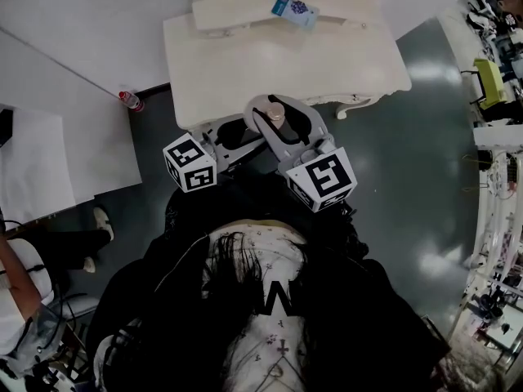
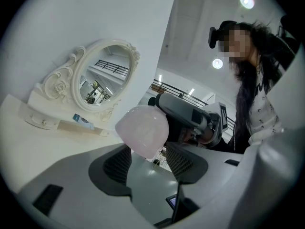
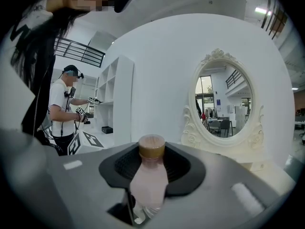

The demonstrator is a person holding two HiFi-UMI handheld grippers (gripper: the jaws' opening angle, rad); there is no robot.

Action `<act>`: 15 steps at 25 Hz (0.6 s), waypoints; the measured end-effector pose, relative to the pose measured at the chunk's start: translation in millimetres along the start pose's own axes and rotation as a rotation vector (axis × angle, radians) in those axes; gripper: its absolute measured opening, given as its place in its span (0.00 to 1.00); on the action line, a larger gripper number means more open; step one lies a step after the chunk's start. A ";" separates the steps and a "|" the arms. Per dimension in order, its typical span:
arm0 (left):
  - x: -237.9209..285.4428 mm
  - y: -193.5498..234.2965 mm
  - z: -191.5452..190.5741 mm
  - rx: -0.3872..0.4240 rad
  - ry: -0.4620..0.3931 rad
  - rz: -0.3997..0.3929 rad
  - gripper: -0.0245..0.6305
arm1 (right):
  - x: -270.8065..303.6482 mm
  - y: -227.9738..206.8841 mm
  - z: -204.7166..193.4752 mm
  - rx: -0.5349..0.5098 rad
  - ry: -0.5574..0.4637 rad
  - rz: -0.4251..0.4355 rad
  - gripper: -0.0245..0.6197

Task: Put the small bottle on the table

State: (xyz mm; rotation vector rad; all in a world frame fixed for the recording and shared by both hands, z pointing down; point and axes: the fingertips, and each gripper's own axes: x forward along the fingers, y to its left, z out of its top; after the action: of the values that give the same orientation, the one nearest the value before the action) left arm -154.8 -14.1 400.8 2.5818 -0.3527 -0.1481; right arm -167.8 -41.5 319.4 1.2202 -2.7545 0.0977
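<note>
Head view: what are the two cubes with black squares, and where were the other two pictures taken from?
No robot here: a person holds a two-jaw gripper in each hand, and the marker cubes are part of them. The head view looks down from the person's head; the other cameras ride on the grippers, facing their jaws. The right gripper is closed on a small pink bottle with a brown cap. The left gripper has its jaws apart, the bottle's rounded end at their tips. Below stands a white table with a mirror and a blue packet.
</note>
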 end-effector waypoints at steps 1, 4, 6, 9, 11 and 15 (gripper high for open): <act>1.6 7.2 -3.4 -0.005 0.000 0.003 0.37 | 5.2 -4.1 -5.6 0.007 0.003 0.004 0.26; 5.9 27.5 -7.8 -0.017 -0.001 0.020 0.37 | 17.6 -16.0 -19.7 0.018 0.017 0.016 0.26; 8.3 33.0 -4.9 -0.016 -0.005 0.025 0.37 | 21.0 -20.4 -20.0 0.014 0.016 0.023 0.26; 15.4 38.9 -1.9 -0.022 -0.009 0.037 0.37 | 24.7 -29.8 -20.0 0.016 0.012 0.041 0.26; 23.8 47.8 -2.4 -0.024 -0.003 0.052 0.37 | 28.4 -41.3 -24.0 0.025 0.011 0.053 0.26; 47.0 68.2 0.7 -0.033 -0.005 0.076 0.37 | 36.1 -71.2 -30.3 0.035 0.013 0.082 0.26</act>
State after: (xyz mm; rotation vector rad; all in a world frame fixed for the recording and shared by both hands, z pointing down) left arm -124.8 -83.9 433.8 2.5314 -0.4455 -0.1324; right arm -136.3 -112.4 355.1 1.1102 -2.8028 0.1616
